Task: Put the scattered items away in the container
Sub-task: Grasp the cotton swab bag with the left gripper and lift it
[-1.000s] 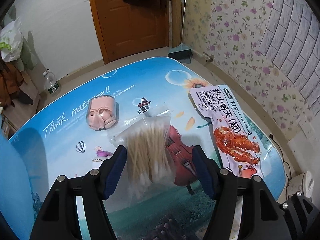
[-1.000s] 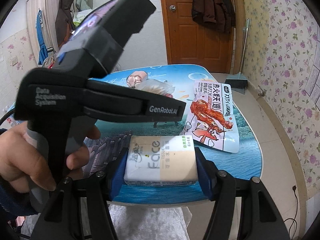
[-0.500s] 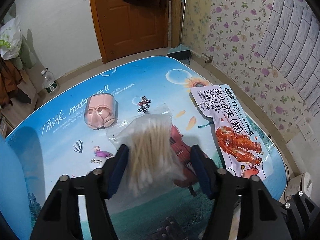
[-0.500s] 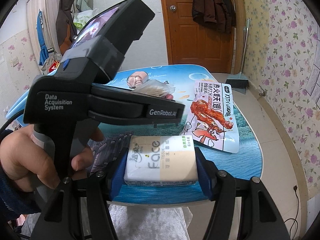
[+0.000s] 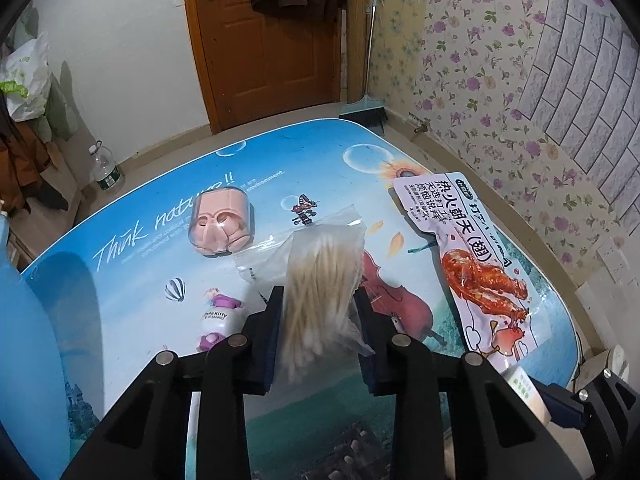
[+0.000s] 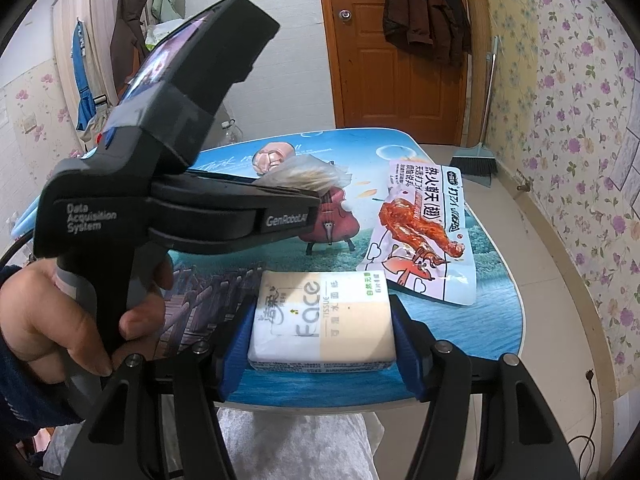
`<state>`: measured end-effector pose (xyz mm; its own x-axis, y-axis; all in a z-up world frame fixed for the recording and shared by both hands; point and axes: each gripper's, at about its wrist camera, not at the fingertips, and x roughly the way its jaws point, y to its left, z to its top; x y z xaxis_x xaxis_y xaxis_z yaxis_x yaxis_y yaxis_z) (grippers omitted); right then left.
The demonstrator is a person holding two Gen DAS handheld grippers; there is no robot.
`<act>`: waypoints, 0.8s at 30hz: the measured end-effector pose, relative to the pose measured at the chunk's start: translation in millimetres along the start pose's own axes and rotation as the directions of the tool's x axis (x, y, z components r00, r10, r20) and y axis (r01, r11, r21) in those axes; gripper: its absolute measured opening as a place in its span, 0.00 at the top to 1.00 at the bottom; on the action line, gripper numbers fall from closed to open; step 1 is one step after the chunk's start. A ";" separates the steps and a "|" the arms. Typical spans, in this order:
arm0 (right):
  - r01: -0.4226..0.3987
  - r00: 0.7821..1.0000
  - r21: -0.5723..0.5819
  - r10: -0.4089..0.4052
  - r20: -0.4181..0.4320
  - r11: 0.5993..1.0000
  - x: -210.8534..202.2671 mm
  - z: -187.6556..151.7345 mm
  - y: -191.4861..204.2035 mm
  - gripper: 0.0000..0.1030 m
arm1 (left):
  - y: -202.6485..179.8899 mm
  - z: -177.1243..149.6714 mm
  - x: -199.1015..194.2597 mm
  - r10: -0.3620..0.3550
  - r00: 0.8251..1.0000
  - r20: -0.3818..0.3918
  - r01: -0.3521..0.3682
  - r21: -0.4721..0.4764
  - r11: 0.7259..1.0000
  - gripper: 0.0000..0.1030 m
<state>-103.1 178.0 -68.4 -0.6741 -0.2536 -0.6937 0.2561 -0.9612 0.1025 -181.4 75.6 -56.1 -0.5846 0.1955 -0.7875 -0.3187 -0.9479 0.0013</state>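
Gripping on both sides: left gripper clenched on the bag of cotton swabs, pads pressing its lower half, swabs running lengthwise straight ahead along the fingers, bag top fanning out clear of the blue printed tabletop; right gripper clamped across the short ends of the tissue pack, pack lying crosswise between the pads at the near table edge. Judging the next move: carrying both loads to the container (not identifiable in either view, so direction cannot be told). Lying loose on the table: snack pouch stretched lengthwise along the right side, nearer the right gripper; pink clear-cased toy toward the far left and a small purple bottle just left of the left fingers, both nearer the left gripper. Beyond the table: wooden door with a dark coat hung on it, floral wallpaper at right, broom leaning in the corner, water bottle on the floor.
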 end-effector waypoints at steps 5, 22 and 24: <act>0.006 1.000 0.010 -0.006 -0.005 1.000 -0.3 1.3 0.3 0.38 | 3.0 -4.7 -6.9 -0.006 1.000 0.002 0.006 -0.012 1.000 0.72; 0.057 0.998 0.037 -0.058 0.012 0.998 -20.4 -0.4 -6.2 0.38 | -1.6 -33.7 -51.5 -0.002 0.999 0.045 0.003 -0.034 0.999 0.74; 0.062 0.998 0.038 -0.063 0.016 0.997 -24.9 -1.3 -6.6 0.38 | -1.4 -36.8 -58.4 -0.005 0.998 0.055 0.007 -0.037 0.999 0.74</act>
<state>-87.1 190.8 -52.7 -0.7000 -0.1943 -0.6872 0.1871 -0.9786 0.0862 -119.3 56.2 -32.8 -0.6234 0.2139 -0.7521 -0.2950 -0.9551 -0.0272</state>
